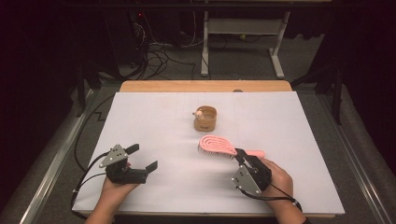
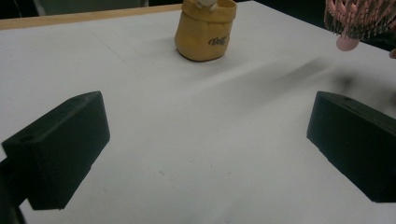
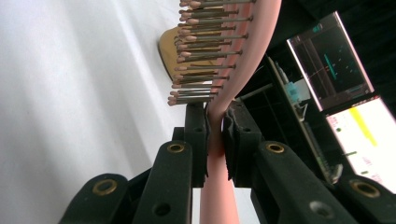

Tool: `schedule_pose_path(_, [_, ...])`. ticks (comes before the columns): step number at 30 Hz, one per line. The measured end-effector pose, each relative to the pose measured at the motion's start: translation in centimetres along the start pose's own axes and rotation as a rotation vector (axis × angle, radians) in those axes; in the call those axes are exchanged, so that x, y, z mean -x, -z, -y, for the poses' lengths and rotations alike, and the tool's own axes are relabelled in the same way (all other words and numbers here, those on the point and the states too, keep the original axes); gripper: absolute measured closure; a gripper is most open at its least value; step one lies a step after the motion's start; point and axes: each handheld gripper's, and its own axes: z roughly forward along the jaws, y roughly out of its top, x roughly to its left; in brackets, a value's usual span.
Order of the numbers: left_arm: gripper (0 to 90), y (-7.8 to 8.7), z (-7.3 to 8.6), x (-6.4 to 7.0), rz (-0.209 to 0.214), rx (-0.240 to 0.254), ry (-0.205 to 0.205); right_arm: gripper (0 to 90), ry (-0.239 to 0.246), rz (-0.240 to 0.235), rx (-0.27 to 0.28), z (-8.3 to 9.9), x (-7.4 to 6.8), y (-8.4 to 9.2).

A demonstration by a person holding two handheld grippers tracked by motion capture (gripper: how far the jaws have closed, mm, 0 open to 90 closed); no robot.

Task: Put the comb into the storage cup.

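**Pink hairbrush clamped at the neck, lifted over the white counter**

Lower left of the high view: left gripper (image 1: 141,157) in a hand, jaws spread wide with nothing between them, low over the white counter (image 1: 154,116). Seen along its own jaws: bare counter between the two black blocks, the tan cup (image 2: 206,35) at upper centre, the brush's bristled head at the upper right corner.

Centre of the high view, a little above the middle: tan cup (image 1: 205,118) standing upright, a small pale object at its rim, too small to identify.

Right of centre, just below the cup: pink hairbrush (image 1: 217,145), head pointing left, handle end pointing right past the jaws.

Lower right: right gripper (image 1: 242,156) in a hand, jaws closed tight on the brush where handle meets head. Right gripper view: pads (image 3: 196,135) pressed on both sides of the pink hairbrush (image 3: 254,42), bristles facing the counter, cup behind them.
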Motion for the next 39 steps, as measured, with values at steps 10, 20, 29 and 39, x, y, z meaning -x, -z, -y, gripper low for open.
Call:
schedule_pose_path(10, [0.0,0.2,0.1,0.1,-0.009,0.016,-0.009,82.0,-0.186,-0.038,0.043,0.6,1.6,0.4])
schedule_pose_path(20, [0.0,0.0,0.3,0.3,-0.009,0.005,-0.018,82.0,-0.405,-0.074,0.106,1.7,3.3,0.8])
schedule_pose_path(29, [0.0,-0.1,0.4,0.4,0.003,0.006,-0.019,82.0,-0.534,-0.097,0.147,2.5,4.1,1.0])
schedule_pose_path(39, [0.0,0.0,0.4,0.4,0.005,0.017,-0.015,82.0,-0.683,-0.115,0.204,3.8,5.0,1.1])
